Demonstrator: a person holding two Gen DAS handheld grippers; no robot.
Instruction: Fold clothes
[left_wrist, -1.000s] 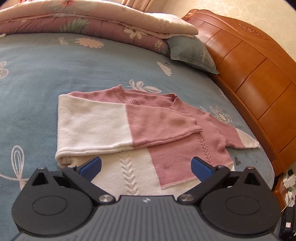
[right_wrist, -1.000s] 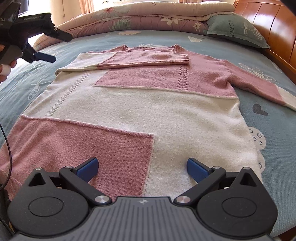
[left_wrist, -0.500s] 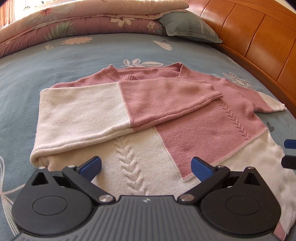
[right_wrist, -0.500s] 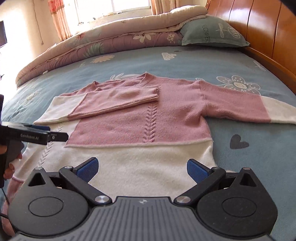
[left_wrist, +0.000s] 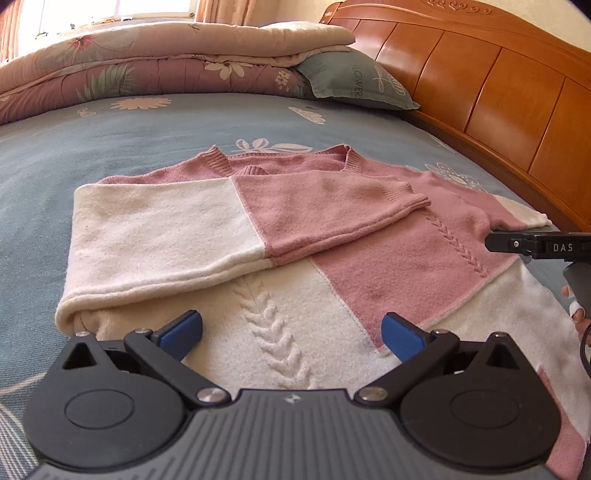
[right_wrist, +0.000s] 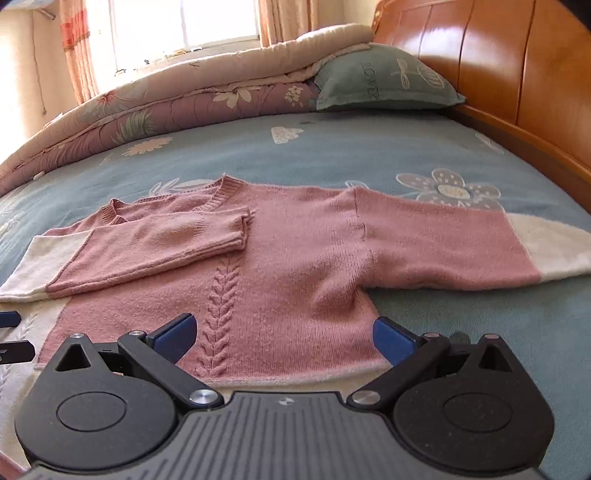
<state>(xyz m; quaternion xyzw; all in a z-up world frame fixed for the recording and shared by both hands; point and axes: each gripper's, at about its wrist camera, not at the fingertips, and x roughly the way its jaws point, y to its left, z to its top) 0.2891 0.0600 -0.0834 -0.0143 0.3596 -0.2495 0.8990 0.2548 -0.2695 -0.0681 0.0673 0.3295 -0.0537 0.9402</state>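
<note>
One sleeve (left_wrist: 236, 225) of the pink-and-cream sweater (right_wrist: 288, 280) is laid across the chest, while the other sleeve (right_wrist: 461, 251) is stretched out flat on the bed (right_wrist: 229, 155) toward the headboard (right_wrist: 517, 74). Both jaws of the left hand-held gripper (left_wrist: 291, 332) and of the right hand-held gripper (right_wrist: 284, 338) are spread wide, and nothing is held. The outstretched sleeve is judged the likely next fold: it is best pinched near the cuff, lifted only slightly, and laid square over the chest so that no wrinkle is trapped. Its cream cuff is cut off at the right view's edge, and the sweater's hem is hidden behind the gripper bodies.
</note>
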